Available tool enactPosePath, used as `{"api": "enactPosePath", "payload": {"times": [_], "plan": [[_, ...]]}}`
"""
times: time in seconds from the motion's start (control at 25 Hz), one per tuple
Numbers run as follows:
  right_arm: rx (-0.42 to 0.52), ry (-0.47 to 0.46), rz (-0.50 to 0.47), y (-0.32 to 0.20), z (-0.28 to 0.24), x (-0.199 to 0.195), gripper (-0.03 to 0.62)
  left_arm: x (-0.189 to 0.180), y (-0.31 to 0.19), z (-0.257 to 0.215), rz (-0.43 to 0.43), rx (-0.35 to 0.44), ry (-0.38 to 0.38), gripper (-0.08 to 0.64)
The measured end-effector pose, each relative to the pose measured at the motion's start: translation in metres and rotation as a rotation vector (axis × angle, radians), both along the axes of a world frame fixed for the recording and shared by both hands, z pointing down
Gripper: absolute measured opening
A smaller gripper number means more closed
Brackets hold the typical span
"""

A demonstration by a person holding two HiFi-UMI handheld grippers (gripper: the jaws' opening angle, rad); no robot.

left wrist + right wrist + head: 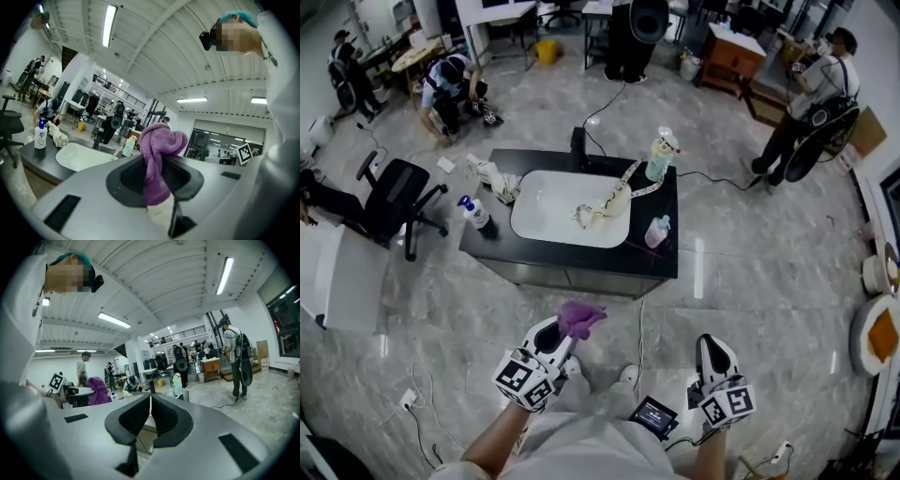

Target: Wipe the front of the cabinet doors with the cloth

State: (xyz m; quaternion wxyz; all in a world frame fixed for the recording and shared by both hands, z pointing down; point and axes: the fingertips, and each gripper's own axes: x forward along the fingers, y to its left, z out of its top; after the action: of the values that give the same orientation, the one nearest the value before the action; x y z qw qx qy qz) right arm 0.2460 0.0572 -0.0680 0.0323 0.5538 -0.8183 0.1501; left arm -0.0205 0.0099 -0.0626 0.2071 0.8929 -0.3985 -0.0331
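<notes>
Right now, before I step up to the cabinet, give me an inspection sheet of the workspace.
Surface: black counter with a white basin; cabinet front below.
Job's things: purple cloth, bunched.
Clutter: spray bottle, crumpled rag, green bottle, pink bottle, pale strip in the basin.
Grippers: left tongs shut on the purple cloth; right tongs shut, empty.
Cables: black cable off the counter's right; thin cable on the floor before the cabinet.
Surroundings: office chair to the left; standing person beyond.
</notes>
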Motion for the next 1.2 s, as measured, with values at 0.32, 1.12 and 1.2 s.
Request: {"api": "enactPosePath", "payload": {"times": [0.32,1.12,1.2], "plan": [[0.000,-0.032,-0.098,-0.041,0.049,0.056,0.029,0.071,-0.011,0.027,-0.053,-0.005,-0.034,0.086],[-0.148,-0.118,-0.114,-0.075,0.283,0.094,0.029,0.228,-0.070,0.294,0.062,-0.122,-0.070,0.086],[-0.163,-0.125,-0.111,-0.073,0.305,0.091,0.029,0.234,-0.078,0.317,0.061,-0.121,-0.072,0.086]]}}
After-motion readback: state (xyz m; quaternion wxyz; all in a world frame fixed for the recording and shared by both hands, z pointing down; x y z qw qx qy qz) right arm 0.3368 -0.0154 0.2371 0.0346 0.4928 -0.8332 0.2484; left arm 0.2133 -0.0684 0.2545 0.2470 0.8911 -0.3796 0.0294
